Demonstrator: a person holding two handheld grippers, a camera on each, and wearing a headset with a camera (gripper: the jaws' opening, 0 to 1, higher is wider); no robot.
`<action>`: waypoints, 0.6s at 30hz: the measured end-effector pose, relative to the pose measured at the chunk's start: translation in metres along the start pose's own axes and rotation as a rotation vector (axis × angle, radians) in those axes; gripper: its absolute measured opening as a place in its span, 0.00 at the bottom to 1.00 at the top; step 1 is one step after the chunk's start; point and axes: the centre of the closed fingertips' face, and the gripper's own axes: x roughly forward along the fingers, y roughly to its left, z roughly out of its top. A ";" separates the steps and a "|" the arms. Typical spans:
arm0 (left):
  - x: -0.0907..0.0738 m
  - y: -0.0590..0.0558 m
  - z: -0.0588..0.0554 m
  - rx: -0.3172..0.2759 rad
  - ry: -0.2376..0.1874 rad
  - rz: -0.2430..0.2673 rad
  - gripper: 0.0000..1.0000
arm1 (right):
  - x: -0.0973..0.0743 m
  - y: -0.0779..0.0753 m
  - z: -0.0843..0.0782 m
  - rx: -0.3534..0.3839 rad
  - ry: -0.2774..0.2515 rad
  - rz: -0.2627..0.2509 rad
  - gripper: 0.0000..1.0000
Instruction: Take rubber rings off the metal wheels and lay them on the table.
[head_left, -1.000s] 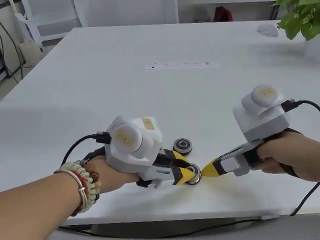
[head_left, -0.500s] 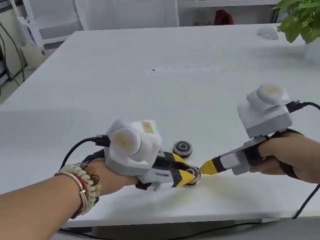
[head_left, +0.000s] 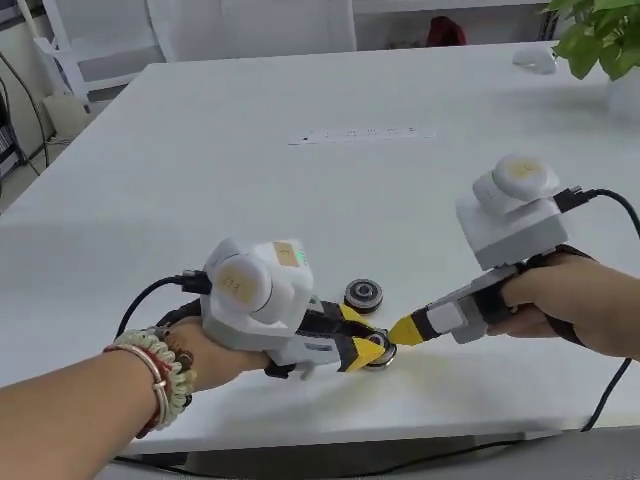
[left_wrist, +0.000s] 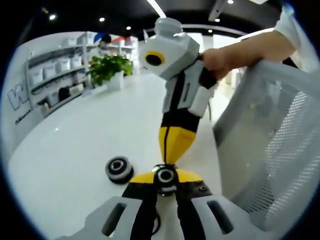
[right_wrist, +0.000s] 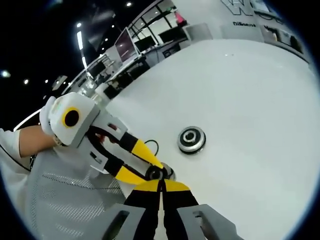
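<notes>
A small metal wheel with a dark rubber ring sits near the table's front edge, and my left gripper is shut on it with its yellow tips. From its own camera, the left gripper has that wheel between its jaws. My right gripper comes in from the right, shut, its yellow point touching the wheel's rim. Whether it pinches the ring is hidden. Along the right gripper, the held wheel lies just past its tips. A second ringed wheel lies flat just behind.
The white table stretches far back, with a flat power strip in the middle. A plant stands at the far right corner. The table's front edge is close below the grippers. A mesh chair stands beside it.
The right gripper's point has closed in from the right and now touches the wheel. The left gripper has kept its hold in place.
</notes>
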 end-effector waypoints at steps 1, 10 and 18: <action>0.000 0.000 0.000 -0.001 -0.001 0.001 0.14 | 0.000 0.000 0.000 0.001 -0.001 0.003 0.00; 0.000 0.000 0.000 -0.004 0.001 0.008 0.14 | 0.002 0.005 0.003 0.000 -0.010 0.025 0.00; 0.001 0.001 0.000 -0.005 0.001 0.010 0.14 | 0.003 0.010 0.005 0.004 -0.023 0.048 0.00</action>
